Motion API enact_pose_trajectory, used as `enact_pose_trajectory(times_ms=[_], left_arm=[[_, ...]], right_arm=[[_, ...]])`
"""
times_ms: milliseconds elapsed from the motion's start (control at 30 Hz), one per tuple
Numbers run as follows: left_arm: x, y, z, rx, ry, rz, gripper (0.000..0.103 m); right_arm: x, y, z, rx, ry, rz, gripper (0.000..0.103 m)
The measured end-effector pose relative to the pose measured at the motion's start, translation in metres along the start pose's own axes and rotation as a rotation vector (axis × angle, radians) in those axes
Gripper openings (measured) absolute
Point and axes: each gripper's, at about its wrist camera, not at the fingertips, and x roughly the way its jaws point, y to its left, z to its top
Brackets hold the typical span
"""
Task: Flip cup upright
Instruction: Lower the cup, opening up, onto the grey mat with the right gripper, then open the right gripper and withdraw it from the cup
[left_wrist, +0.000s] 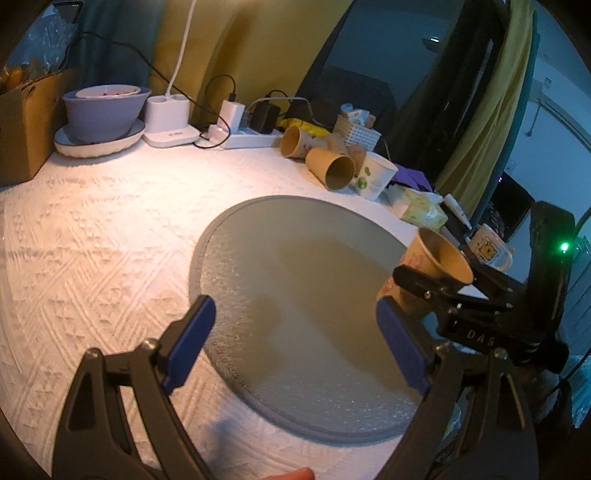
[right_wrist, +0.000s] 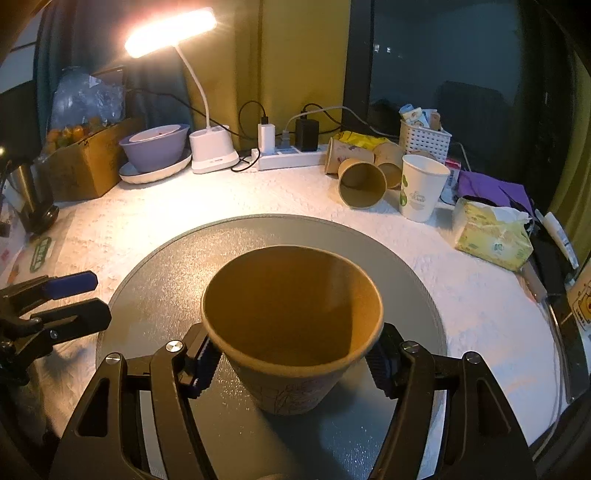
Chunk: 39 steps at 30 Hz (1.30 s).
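A brown paper cup (right_wrist: 291, 325) stands mouth-up, slightly tilted, between the pads of my right gripper (right_wrist: 291, 362), which is shut on its sides just above the round grey mat (right_wrist: 166, 266). In the left wrist view the same cup (left_wrist: 439, 258) shows at the right edge of the mat (left_wrist: 288, 277), held by the right gripper (left_wrist: 424, 284). My left gripper (left_wrist: 295, 325) is open and empty over the mat's near side, to the left of the cup. It also shows in the right wrist view (right_wrist: 79, 295).
Several paper cups lie on their sides at the back right (right_wrist: 362, 181), beside an upright white cup (right_wrist: 421, 188). A tissue pack (right_wrist: 491, 236), a power strip (right_wrist: 291, 157), a lamp base (right_wrist: 212, 151), a purple bowl (right_wrist: 155, 147) and a cardboard box (right_wrist: 81, 166) line the table's back.
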Motion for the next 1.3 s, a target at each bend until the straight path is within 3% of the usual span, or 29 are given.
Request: enact_pose_trajectory(times_ms=[500, 1300], left_arm=[[-0.017, -0.019, -0.001, 0.034, -0.022, -0.006, 0.09], [-0.051, -0.068, -0.021, 0.175, -0.077, -0.029, 0.09]], right_arm=[[-0.02, -0.005, -0.009, 0.032, -0.007, 0.014, 0.075], [-0.1, -0.011, -0.02, 0.053, -0.077, -0.022, 0.075]])
